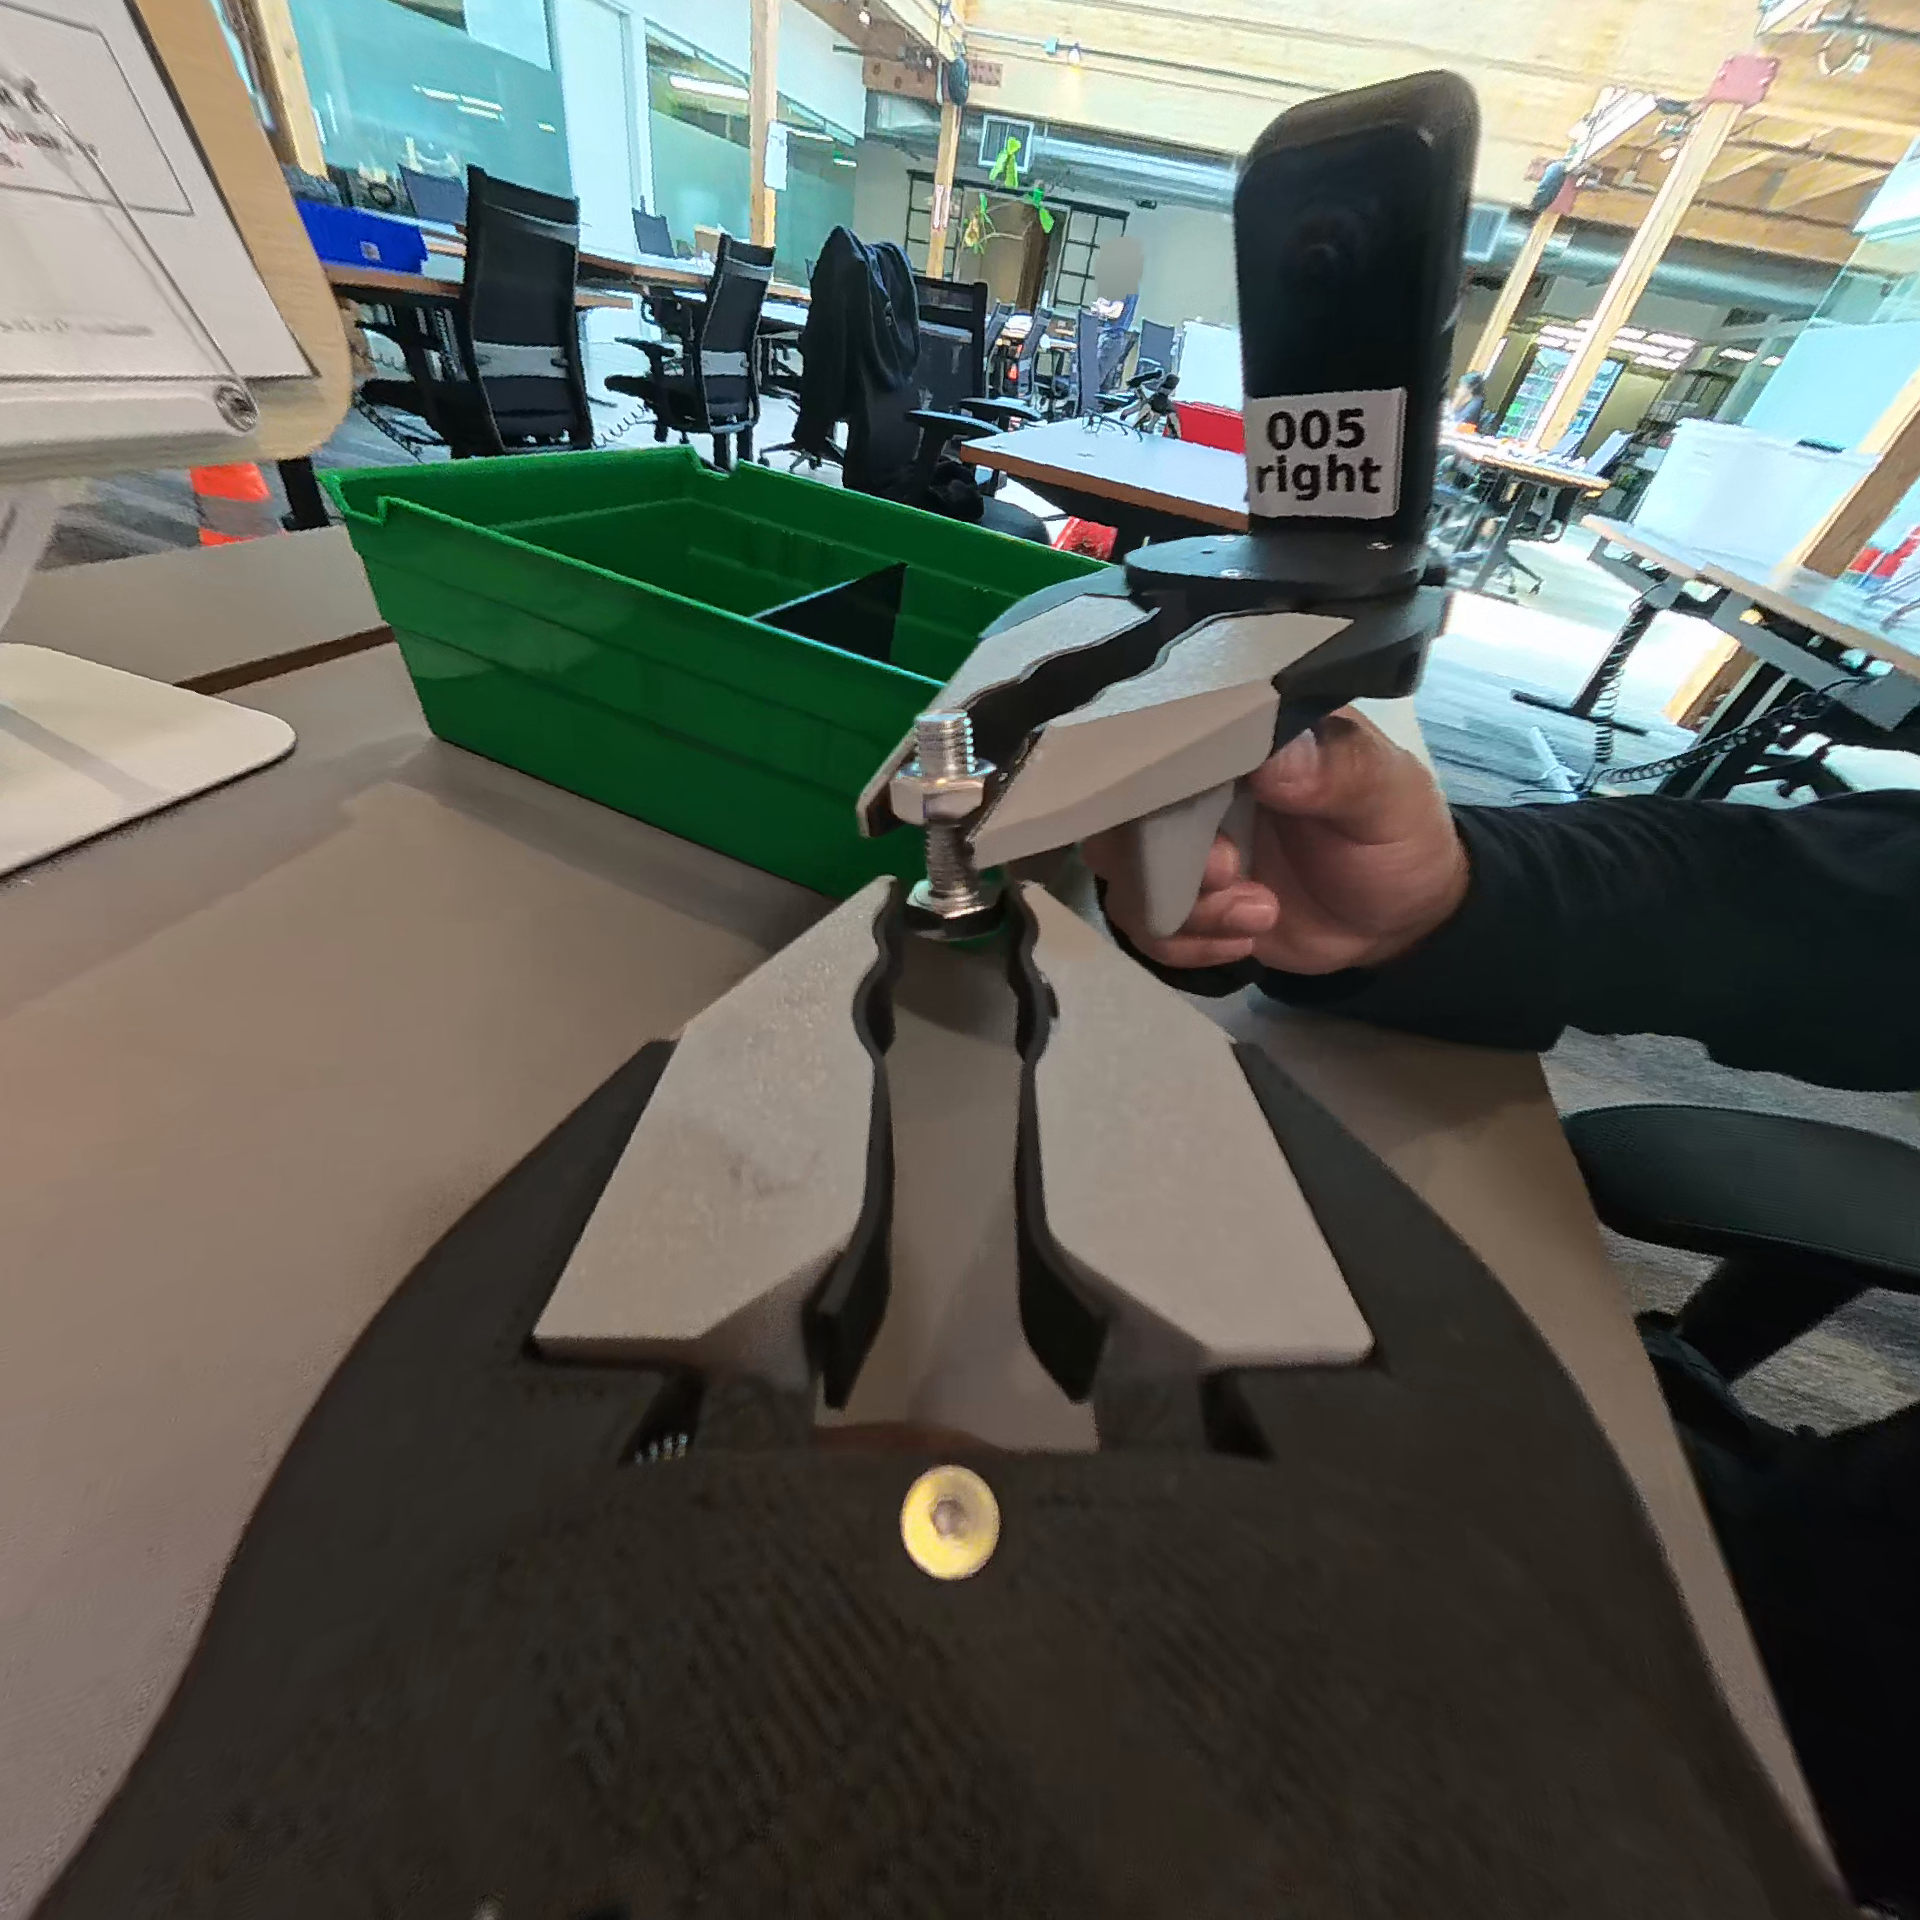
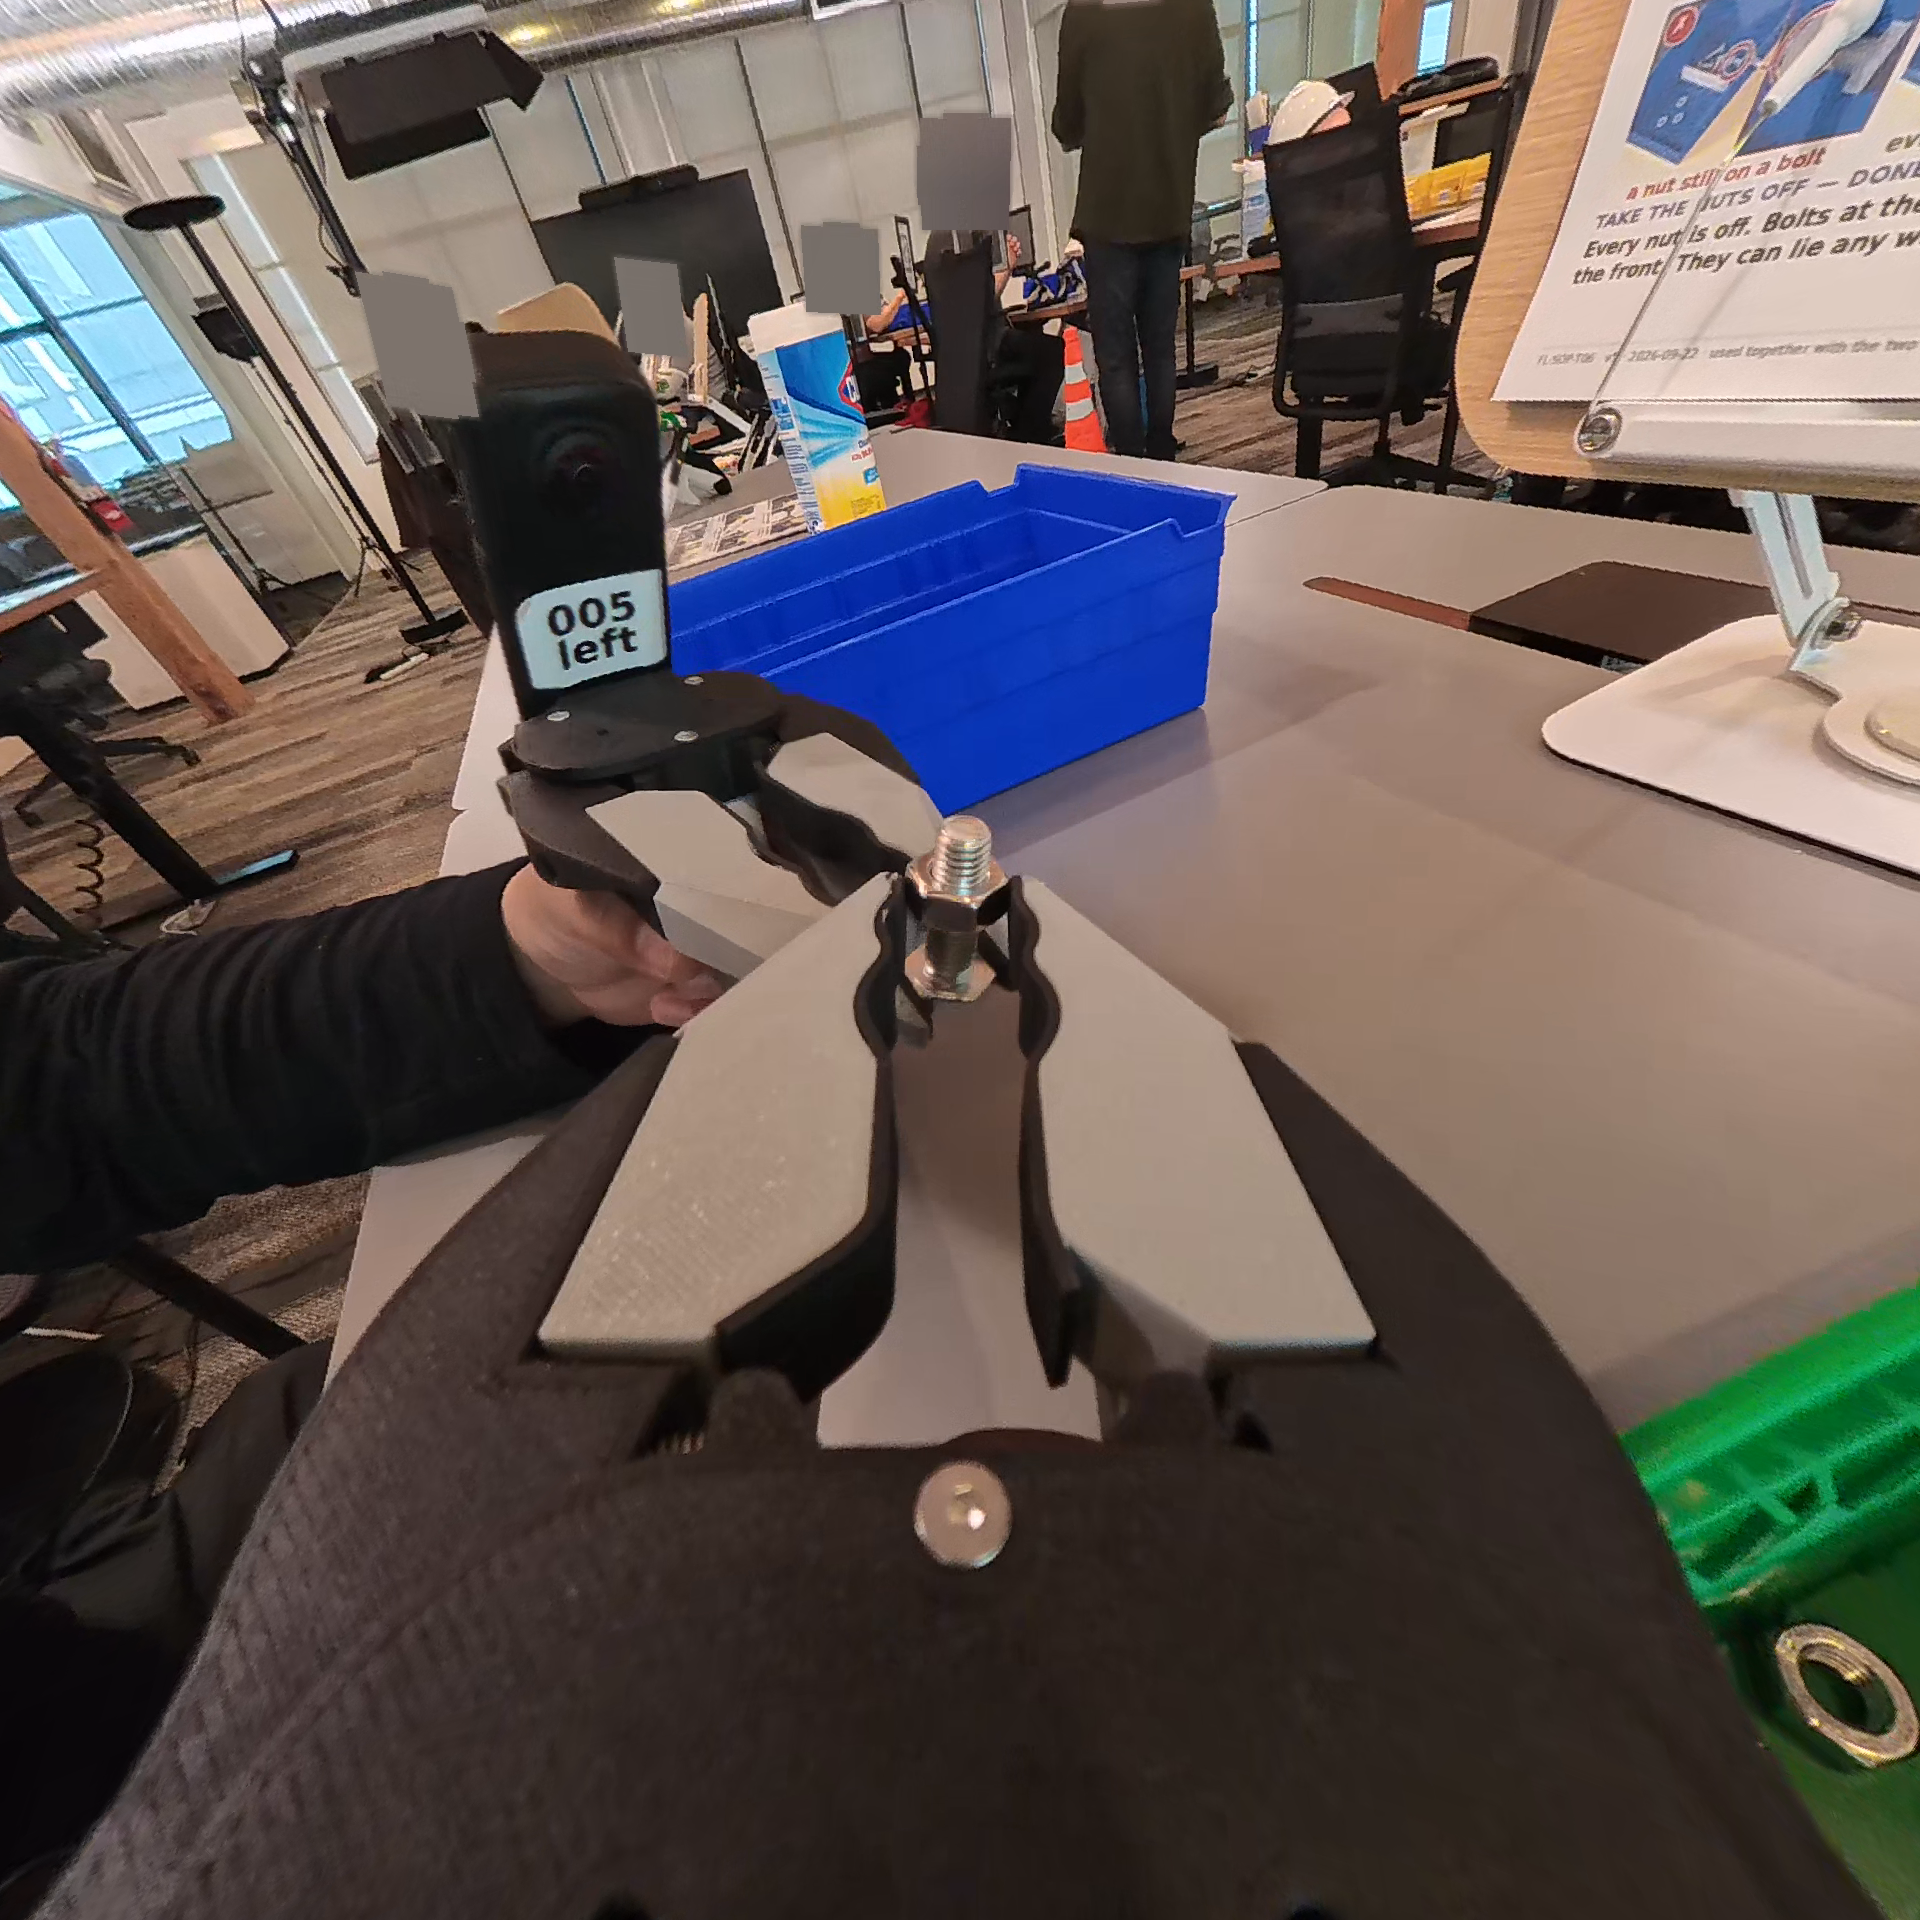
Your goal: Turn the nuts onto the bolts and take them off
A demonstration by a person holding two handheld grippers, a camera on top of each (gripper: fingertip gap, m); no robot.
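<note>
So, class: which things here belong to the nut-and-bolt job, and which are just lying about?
In the job: bolt, nut, left gripper, right gripper, spare nut.

Lying about: green bin, blue bin, wipes tub, sign stand.

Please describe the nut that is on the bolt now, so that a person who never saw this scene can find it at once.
Start at the grey table, between the green bin and the blue bin, where two claws meet. An upright silver bolt stands there, its head held by the left claw. The nut is the hexagonal silver piece partway down the thread, pinched by the right claw, unlike the loose nut in the green bin.
</note>
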